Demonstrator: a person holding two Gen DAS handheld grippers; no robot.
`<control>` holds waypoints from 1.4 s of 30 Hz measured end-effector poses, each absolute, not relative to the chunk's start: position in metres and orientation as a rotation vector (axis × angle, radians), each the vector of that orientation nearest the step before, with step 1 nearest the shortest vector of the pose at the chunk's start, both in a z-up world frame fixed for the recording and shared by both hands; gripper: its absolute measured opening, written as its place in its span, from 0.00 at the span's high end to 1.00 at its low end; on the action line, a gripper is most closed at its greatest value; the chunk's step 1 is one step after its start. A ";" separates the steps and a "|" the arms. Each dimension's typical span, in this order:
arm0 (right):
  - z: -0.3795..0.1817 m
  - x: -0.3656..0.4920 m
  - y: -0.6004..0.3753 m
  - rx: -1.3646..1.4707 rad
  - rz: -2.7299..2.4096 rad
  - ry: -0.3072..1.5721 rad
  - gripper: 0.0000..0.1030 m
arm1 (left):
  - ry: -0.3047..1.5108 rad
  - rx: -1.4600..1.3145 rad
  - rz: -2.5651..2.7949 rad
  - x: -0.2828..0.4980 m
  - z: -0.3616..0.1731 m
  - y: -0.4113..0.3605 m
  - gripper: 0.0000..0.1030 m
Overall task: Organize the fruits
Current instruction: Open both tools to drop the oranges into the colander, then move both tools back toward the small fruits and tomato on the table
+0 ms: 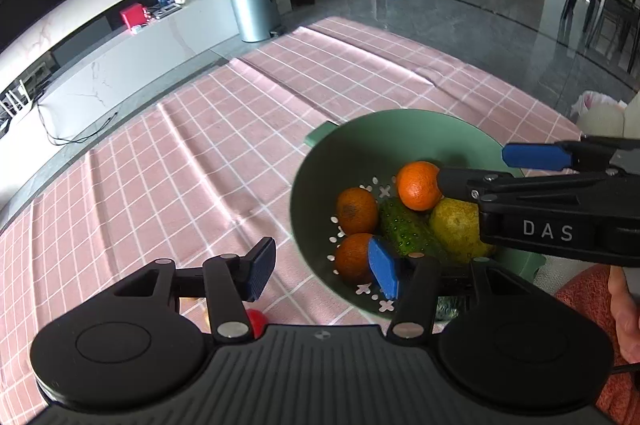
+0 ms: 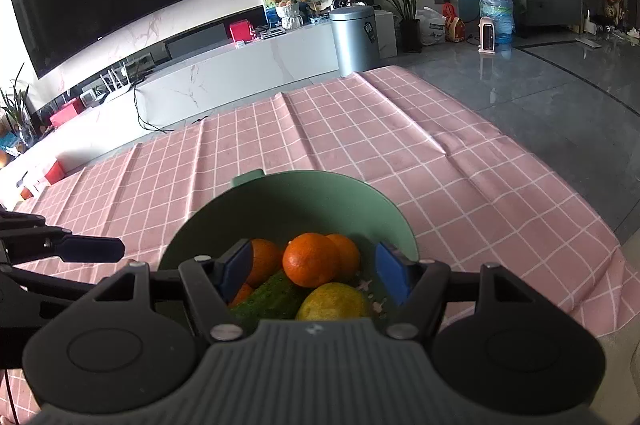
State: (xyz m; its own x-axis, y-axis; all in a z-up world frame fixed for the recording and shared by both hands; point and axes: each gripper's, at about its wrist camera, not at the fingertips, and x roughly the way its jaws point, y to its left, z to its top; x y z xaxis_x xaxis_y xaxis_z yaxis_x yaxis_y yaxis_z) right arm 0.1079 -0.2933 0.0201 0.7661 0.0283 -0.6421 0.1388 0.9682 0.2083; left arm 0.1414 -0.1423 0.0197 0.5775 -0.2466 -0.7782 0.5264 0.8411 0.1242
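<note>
A green colander bowl (image 1: 420, 133) stands on the pink checked cloth. It holds three oranges, a cucumber (image 1: 408, 231) and a yellow-green pear (image 1: 456, 225). My left gripper (image 1: 323, 273) is open and straddles the bowl's near-left rim. One finger is over the cloth and the other over the lowest orange (image 1: 350, 257), with nothing gripped. My right gripper (image 2: 314, 275) is open above the fruit. The top orange (image 2: 310, 259) lies between its blue pads (image 2: 394, 275) with gaps on both sides. In the left wrist view its lower finger reaches beside that orange (image 1: 418, 185).
The pink cloth (image 1: 200, 165) stretches left and beyond the bowl to the table's far edge. A small red thing (image 1: 257, 319) lies under my left gripper. A person's hand (image 1: 624, 317) holds the right gripper. A metal bin (image 2: 354, 37) stands on the floor beyond.
</note>
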 end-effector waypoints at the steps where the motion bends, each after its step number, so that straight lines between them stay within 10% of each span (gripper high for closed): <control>1: 0.022 0.105 -0.290 0.254 -0.056 0.694 0.37 | 0.835 0.356 -0.455 0.139 0.022 -0.138 0.38; 26: 0.029 0.045 -0.179 0.127 0.061 0.569 0.38 | 0.768 0.136 -0.320 0.091 0.017 -0.016 0.38; 42: -0.005 0.072 -0.125 -0.025 0.176 0.678 0.72 | 0.836 -0.005 -0.327 0.113 -0.026 0.017 0.56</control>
